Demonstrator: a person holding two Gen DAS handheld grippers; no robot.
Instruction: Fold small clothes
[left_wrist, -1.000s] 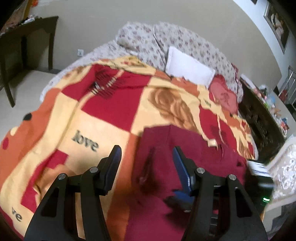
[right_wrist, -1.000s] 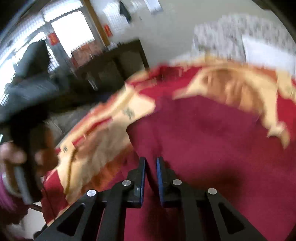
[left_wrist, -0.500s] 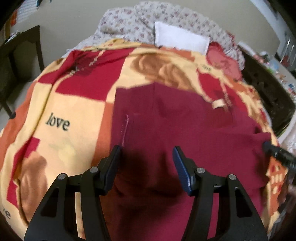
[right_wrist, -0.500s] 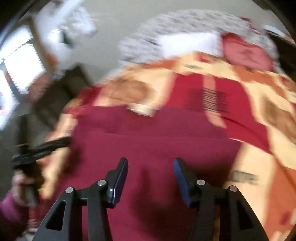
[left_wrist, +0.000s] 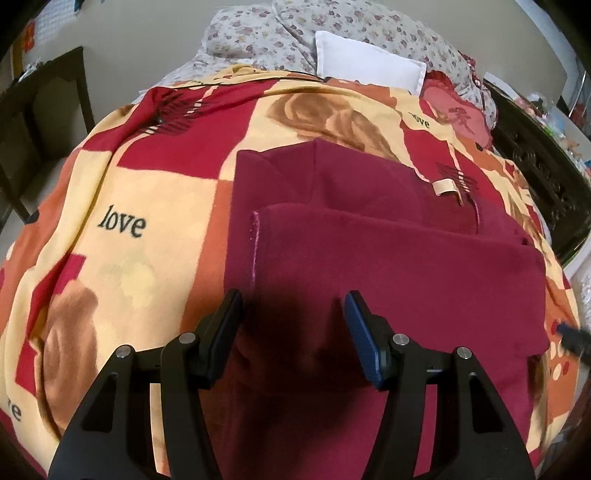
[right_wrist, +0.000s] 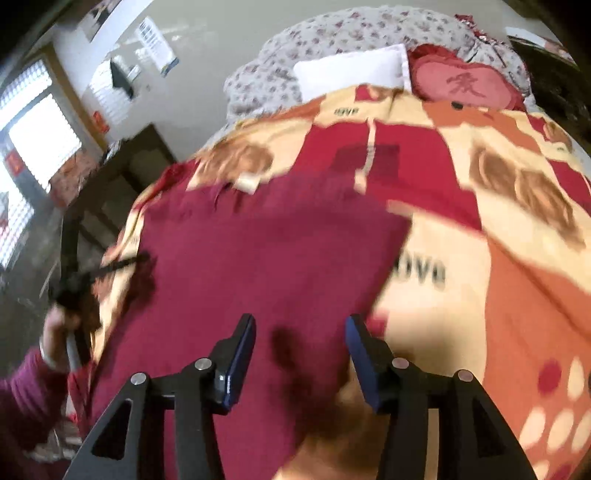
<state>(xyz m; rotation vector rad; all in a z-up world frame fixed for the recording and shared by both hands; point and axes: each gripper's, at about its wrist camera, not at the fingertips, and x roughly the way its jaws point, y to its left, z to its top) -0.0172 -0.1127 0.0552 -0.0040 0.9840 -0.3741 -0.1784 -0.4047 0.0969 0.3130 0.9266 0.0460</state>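
Observation:
A dark red garment (left_wrist: 388, 266) lies flat on the patterned bed blanket (left_wrist: 122, 206), with one part folded over itself and a beige neck label (left_wrist: 445, 186) at its far edge. My left gripper (left_wrist: 293, 314) is open and empty just above the garment's near left part. In the right wrist view the same garment (right_wrist: 258, 258) fills the middle. My right gripper (right_wrist: 301, 339) is open and empty above its near right edge. The left gripper's tips show at the garment's left side (right_wrist: 122, 264).
A white pillow (left_wrist: 369, 62), a red cushion (left_wrist: 458, 114) and a flowered quilt (left_wrist: 280, 33) lie at the head of the bed. A dark wooden table (left_wrist: 40, 96) stands left of the bed. A dark cabinet (left_wrist: 543, 177) stands on the right.
My right gripper went from shut on the garment to open and swung to its right edge. My left gripper stayed open and moved forward over the garment. A folded layer now lies across it.

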